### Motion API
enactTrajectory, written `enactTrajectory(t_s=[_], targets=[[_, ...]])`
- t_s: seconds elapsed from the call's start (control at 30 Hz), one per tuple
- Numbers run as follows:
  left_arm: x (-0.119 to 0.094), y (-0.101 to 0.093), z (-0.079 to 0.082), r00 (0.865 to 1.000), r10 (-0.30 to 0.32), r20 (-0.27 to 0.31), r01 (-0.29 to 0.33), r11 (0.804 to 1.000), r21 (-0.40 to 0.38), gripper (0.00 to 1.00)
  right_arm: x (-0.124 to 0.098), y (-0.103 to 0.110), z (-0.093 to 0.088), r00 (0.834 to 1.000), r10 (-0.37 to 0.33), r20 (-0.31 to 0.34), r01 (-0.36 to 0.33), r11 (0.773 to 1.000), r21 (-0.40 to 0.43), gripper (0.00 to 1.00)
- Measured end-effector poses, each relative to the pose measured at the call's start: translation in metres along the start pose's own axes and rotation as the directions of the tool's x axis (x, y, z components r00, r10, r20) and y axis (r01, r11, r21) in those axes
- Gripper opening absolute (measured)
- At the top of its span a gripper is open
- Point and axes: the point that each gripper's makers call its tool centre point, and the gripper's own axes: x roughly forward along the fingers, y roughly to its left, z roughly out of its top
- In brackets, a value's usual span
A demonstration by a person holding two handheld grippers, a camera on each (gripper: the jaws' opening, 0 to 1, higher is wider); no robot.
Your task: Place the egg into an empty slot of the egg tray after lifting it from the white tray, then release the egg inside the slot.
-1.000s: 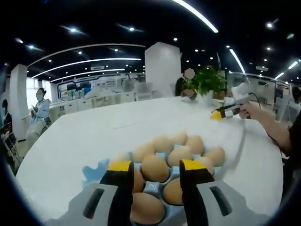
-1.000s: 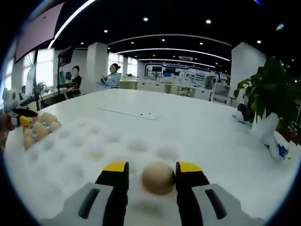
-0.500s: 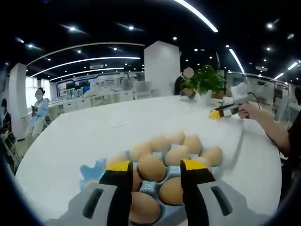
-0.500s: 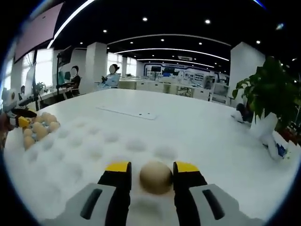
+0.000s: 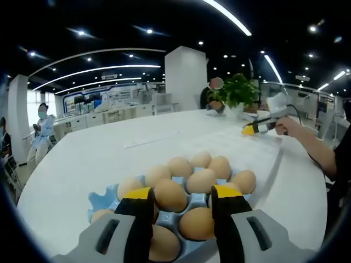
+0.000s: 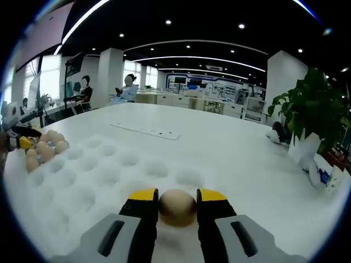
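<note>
Gripping the egg between both jaws above the white tray, the right gripper may crack it by squeezing harder, while the left gripper waits with empty, parted jaws over the egg tray.

There are two trays on the counter: one blue egg tray and one white tray. The egg tray holds at least ten eggs, with any others hidden behind the jaws. The white tray carries a single egg; its hollows are too soft to count exactly, though more than ten can be made out. Two tongs are in use, the left tongs and the right tongs. One potted plant stands on the counter, and one flat strip lies on it. In the right gripper view, two people sit in the background.
</note>
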Motion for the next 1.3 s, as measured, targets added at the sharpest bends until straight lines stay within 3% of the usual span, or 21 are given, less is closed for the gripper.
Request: enactTrajectory(t_s=[0.17,0.47,0.8,0.93,1.1,1.3], targets=[[0.001,0.001,0.003,1.000,-0.003,0.006,0.003,1.000,0.001,0.43,-0.002,0.001,0.003,1.000,0.000,0.010,0.000,1.000,0.011,0.28],[0.007,-0.006,0.012,0.999,-0.029,0.027,0.029,1.000,0.010,0.42,-0.014,0.014,0.033,0.989,0.056,0.136,-0.069,0.993,0.092,0.27],[0.020,-0.030,0.018,0.997,-0.078,0.026,0.076,0.995,0.067,0.43,-0.021,0.034,0.045,0.979,0.107,0.173,-0.124,0.988,0.088,0.27],[0.023,-0.047,0.027,0.992,-0.108,0.063,0.102,0.990,0.097,0.43,-0.025,0.048,0.052,0.971,0.144,0.191,-0.162,0.983,0.083,0.27],[0.031,-0.060,0.026,0.992,-0.120,0.037,0.114,0.984,0.139,0.43,-0.029,0.071,0.059,0.953,0.213,0.215,-0.238,0.966,0.099,0.27],[0.036,-0.071,0.031,0.990,-0.132,0.049,0.124,0.981,0.151,0.43,-0.031,0.086,0.061,0.945,0.244,0.217,-0.267,0.960,0.087,0.26]])
